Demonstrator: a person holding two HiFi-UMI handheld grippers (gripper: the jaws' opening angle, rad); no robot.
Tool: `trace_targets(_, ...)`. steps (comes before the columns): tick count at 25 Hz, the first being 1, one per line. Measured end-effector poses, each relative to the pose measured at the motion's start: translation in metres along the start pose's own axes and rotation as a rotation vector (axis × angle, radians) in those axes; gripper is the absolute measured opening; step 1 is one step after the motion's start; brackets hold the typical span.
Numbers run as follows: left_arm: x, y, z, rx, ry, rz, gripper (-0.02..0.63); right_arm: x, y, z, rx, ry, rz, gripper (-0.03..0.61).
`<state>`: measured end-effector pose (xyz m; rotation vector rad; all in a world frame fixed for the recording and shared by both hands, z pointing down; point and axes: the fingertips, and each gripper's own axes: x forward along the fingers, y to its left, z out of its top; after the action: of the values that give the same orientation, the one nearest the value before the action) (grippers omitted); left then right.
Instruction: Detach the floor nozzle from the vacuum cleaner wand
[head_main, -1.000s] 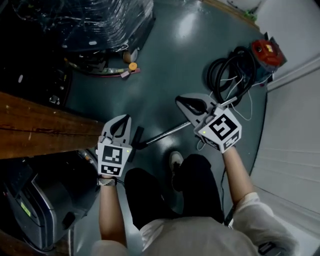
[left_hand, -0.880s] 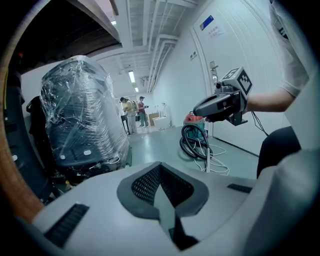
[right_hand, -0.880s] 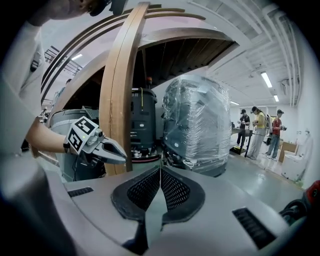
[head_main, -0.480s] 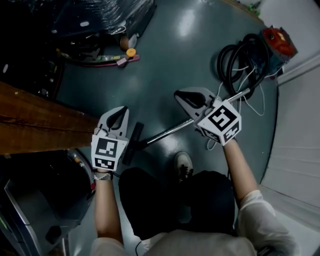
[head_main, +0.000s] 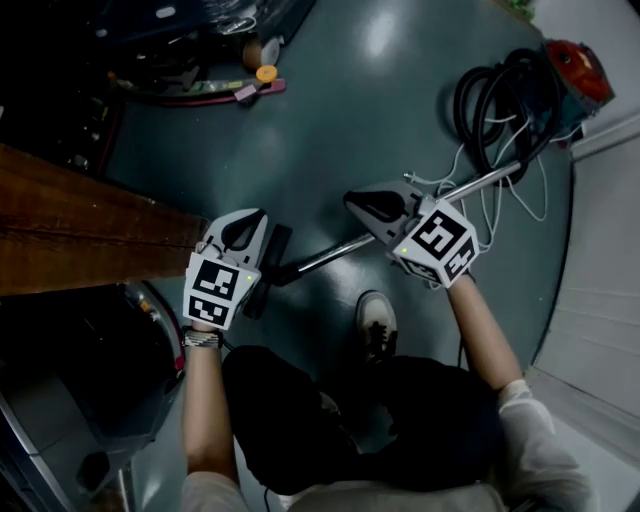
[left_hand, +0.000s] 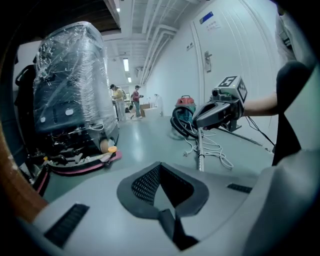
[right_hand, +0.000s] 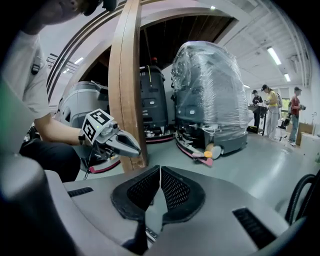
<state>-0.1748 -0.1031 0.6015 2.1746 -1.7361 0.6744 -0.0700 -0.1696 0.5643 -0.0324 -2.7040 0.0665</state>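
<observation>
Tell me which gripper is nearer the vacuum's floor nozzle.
Left. The left gripper hangs right beside the floor nozzle, at its left edge in the head view. The right gripper is farther off, over the wand, partway up its length from the nozzle.

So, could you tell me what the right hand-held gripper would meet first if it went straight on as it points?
The right hand-held gripper would probably meet the bare floor between the wooden beam and the wrapped machine; depth is unclear.
</observation>
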Motion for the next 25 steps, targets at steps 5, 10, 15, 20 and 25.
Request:
trace_targets(5, 0.008, -0.01, -0.03, -0.039, 0.056, -0.074, 0.0, 0.027, 0.011, -0.041, 0.011, 0.053, 0.06, 0.031)
trace_targets(10, 0.016, -0.024, -0.061, -0.038, 0.153, -0.128, 0.0, 0.051, 0.026, -0.075, 0.039, 0.095, 0.129, 0.031)
trace_targets(15, 0.027, -0.042, -0.087, 0.016, 0.221, -0.232, 0.014, 0.067, 0.043, -0.107, 0.0, 0.155, 0.23, 0.031)
trace_targets(20, 0.039, -0.038, -0.119, 0.017, 0.261, -0.193, 0.03, 0.076, 0.049, -0.131, -0.036, 0.191, 0.256, 0.031)
trace_targets(25, 0.045, -0.054, -0.155, -0.001, 0.359, -0.247, 0.056, 0.079, 0.061, -0.153, -0.07, 0.248, 0.298, 0.031)
